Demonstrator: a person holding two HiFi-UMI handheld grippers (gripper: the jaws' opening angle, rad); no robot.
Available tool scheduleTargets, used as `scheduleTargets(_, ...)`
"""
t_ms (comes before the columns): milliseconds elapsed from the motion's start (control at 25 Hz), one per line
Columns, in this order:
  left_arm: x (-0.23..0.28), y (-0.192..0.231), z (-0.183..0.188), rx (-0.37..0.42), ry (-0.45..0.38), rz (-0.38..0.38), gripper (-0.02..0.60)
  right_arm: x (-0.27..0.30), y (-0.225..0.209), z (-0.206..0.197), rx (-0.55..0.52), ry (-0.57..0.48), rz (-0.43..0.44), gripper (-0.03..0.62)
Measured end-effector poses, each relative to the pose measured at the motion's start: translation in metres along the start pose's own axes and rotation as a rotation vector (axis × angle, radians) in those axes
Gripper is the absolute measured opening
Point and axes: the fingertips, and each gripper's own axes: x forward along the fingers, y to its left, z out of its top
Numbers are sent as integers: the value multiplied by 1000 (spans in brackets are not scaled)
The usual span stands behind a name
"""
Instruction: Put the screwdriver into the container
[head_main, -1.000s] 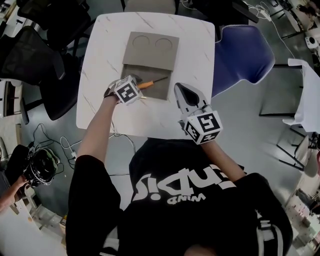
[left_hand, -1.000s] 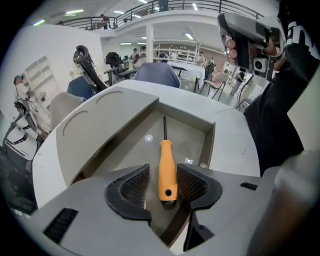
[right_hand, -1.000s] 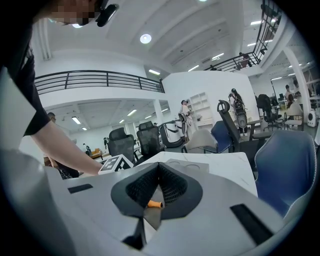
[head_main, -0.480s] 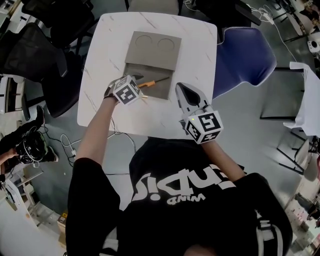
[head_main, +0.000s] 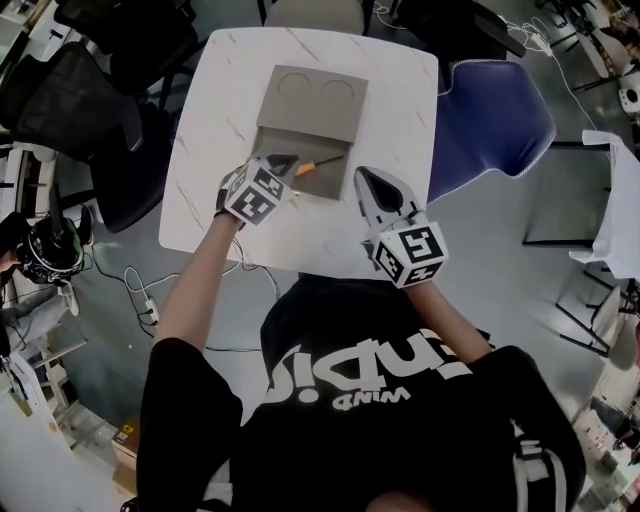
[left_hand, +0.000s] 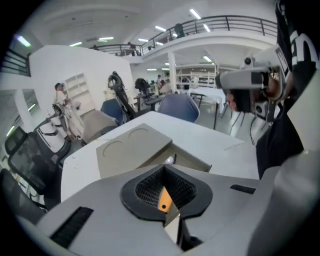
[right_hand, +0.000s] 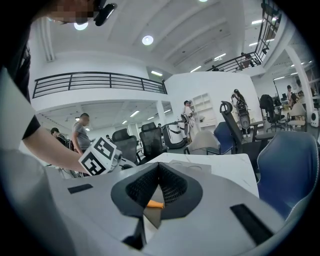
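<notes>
Pinching the screwdriver handle, left gripper completes the grasp; next likely a lift into the container just ahead. Right gripper idles, jaws pressed together, empty.

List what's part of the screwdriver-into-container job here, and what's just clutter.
Job:
- orange-handled screwdriver
- flat grey-brown container
- left hand-held gripper, shut on the screwdriver's handle end

Lying about:
- right hand-held gripper, shut, holding nothing
- white marbled table, support only
- blue padded chair
- black office chair
- floor cables
</notes>
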Motion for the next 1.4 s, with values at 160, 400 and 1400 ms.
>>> scheduleTargets(160, -42, -2, 39, -113, -158, 71, 14, -4, 4, 8, -7, -14, 8, 11)
scheduleTargets(400, -117, -8, 85, -238, -446, 170, 14, -12, 11, 29, -21, -59, 30, 11)
scheduleTargets(1400, -201, -52, 55, -434, -772, 434, 12, -60, 35, 43, -117, -131, 62, 11)
